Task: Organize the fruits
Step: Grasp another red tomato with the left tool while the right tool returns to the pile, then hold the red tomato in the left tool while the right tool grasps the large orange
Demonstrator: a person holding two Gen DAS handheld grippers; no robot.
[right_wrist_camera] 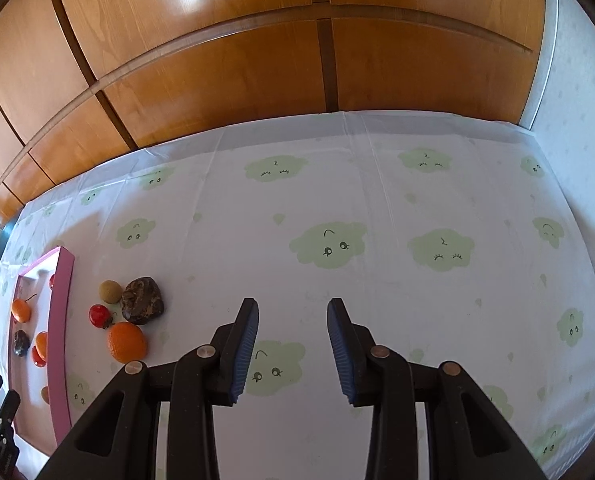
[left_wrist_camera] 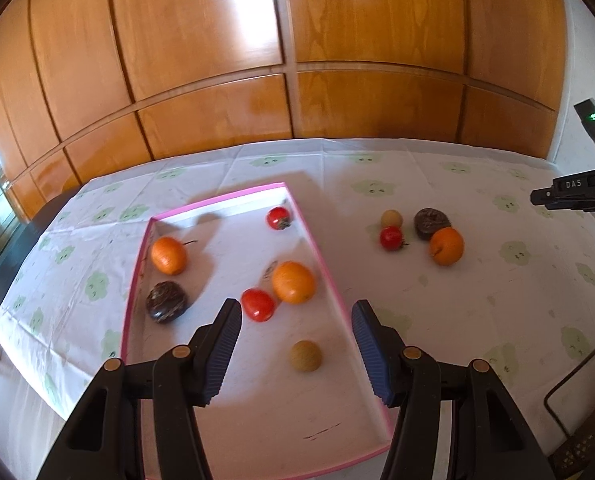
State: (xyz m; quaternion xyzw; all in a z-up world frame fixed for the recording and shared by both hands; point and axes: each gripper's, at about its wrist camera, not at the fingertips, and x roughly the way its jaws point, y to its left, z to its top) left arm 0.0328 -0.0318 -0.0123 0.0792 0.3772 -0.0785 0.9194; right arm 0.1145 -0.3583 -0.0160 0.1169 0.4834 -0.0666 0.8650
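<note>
A pink-rimmed white tray (left_wrist_camera: 329, 280) lies on the table and holds two oranges (left_wrist_camera: 293, 282), two red tomatoes (left_wrist_camera: 258, 305), a dark brown fruit (left_wrist_camera: 166, 302) and a small tan fruit (left_wrist_camera: 306, 356). My left gripper (left_wrist_camera: 297, 354) is open and empty, hovering over the tray's near end above the tan fruit. To the right of the tray lie an orange (right_wrist_camera: 126, 343), a tomato (right_wrist_camera: 99, 315), a dark fruit (right_wrist_camera: 142, 301) and a tan fruit (right_wrist_camera: 110, 291). My right gripper (right_wrist_camera: 293, 350) is open and empty over bare cloth, right of that group.
A white tablecloth (right_wrist_camera: 337, 216) with green cloud faces covers the table. Wooden cabinet panels (left_wrist_camera: 289, 40) stand behind the far edge. The right gripper's body (left_wrist_camera: 577, 192) shows at the right edge of the left wrist view.
</note>
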